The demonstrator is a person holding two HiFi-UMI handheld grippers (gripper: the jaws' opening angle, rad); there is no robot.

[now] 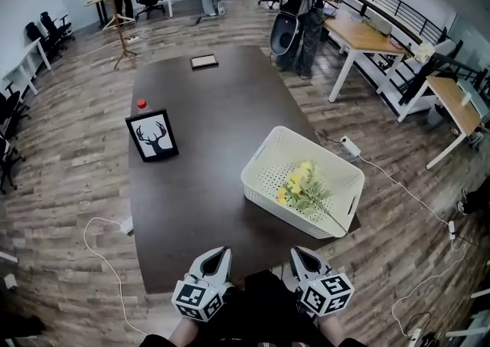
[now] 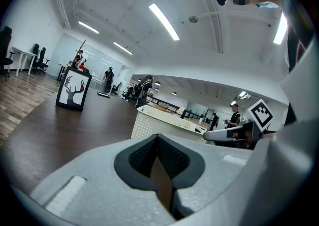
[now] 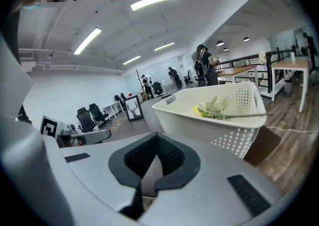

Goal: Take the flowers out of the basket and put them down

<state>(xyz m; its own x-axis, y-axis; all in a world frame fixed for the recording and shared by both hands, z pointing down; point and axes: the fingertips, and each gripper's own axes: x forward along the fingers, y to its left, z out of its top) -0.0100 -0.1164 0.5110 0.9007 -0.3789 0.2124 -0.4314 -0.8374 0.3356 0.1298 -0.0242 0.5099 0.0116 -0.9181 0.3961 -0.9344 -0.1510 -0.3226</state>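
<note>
In the head view the left gripper (image 1: pixel 218 250) and right gripper (image 1: pixel 300 252) sit lowest in frame, at the near edge of the dark surface (image 1: pixel 207 108). Both are well short of the white basket (image 1: pixel 264 148). The yellow flowers (image 1: pixel 305 184) lie inside it, their stem running toward its near right corner. That corner stands close to the surface's edge, so a sideways tug could likely drag the light basket over it. A deer picture (image 1: pixel 151 135) stands well apart, at no risk.

In the left gripper view the left gripper (image 2: pixel 158 145) has its jaws together with nothing between them. The basket (image 2: pixel 159 122) is ahead and the right gripper (image 2: pixel 234 132) beside it.

In the right gripper view the right gripper (image 3: pixel 157 142) is likewise closed and empty. The flowers (image 3: pixel 214 106) rest against the rim of the basket (image 3: pixel 214 125), with the stem lying across it. Reaching in with closed jaws would only push the blooms. A thin stem may slip from the pads, and leaves could catch on the perforated wall.
</note>
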